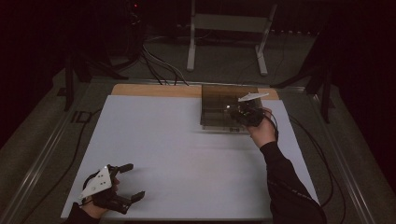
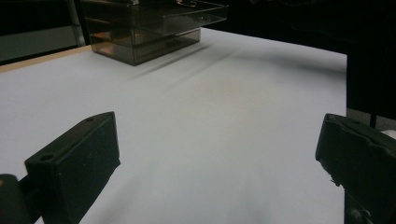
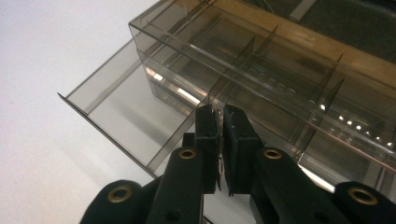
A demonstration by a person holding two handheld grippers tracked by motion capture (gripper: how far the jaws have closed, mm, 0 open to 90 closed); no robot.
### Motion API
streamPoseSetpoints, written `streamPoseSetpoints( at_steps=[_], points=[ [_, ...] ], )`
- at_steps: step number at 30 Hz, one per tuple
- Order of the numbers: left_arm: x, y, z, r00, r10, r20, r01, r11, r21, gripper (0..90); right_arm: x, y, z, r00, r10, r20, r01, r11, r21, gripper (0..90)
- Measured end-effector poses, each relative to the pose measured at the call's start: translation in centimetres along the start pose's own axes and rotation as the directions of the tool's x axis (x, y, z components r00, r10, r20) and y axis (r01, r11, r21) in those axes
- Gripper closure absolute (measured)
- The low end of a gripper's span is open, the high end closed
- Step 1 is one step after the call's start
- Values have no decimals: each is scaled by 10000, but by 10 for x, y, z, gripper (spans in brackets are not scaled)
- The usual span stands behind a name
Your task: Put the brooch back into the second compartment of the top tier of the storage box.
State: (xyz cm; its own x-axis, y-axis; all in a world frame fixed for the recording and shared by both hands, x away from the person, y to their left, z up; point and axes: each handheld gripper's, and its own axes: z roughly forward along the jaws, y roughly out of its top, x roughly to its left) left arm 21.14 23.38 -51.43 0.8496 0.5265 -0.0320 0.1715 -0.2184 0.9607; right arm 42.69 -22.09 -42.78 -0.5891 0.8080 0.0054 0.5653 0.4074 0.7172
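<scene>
A smoky clear drawer box (image 1: 217, 100) stands at the back right of the white table (image 1: 177, 154). One of its drawers (image 3: 116, 109) is pulled out and looks bare inside. My right gripper (image 1: 233, 111) hangs over the box by the open drawer. Its jaws are shut (image 3: 220, 116) on a thin, pale sliver that I cannot name. My left gripper (image 1: 134, 181) rests near the front left corner of the table, open, with nothing between its jaws (image 2: 219, 154). It faces the box (image 2: 140, 32) across the table.
A strip of bare wood (image 1: 154, 90) runs along the table's far edge behind the white sheet. Cables (image 1: 159, 67) and a white stand (image 1: 226, 28) sit on the floor beyond. Dark tripod legs (image 1: 322, 84) stand at the right.
</scene>
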Motion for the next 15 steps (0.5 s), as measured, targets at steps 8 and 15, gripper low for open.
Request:
streamPoseSetpoints(
  at_steps=[8,15],
  points=[
    [0,0,0,10000,-43,-8,43,10000,-26,6,-3,-4,7,9999,110,55,-111,9998,158,852],
    [0,0,0,10000,-46,-17,46,10000,-21,6,-6,-6,9,9997,253,59,-255,9993,271,851]
  ],
)
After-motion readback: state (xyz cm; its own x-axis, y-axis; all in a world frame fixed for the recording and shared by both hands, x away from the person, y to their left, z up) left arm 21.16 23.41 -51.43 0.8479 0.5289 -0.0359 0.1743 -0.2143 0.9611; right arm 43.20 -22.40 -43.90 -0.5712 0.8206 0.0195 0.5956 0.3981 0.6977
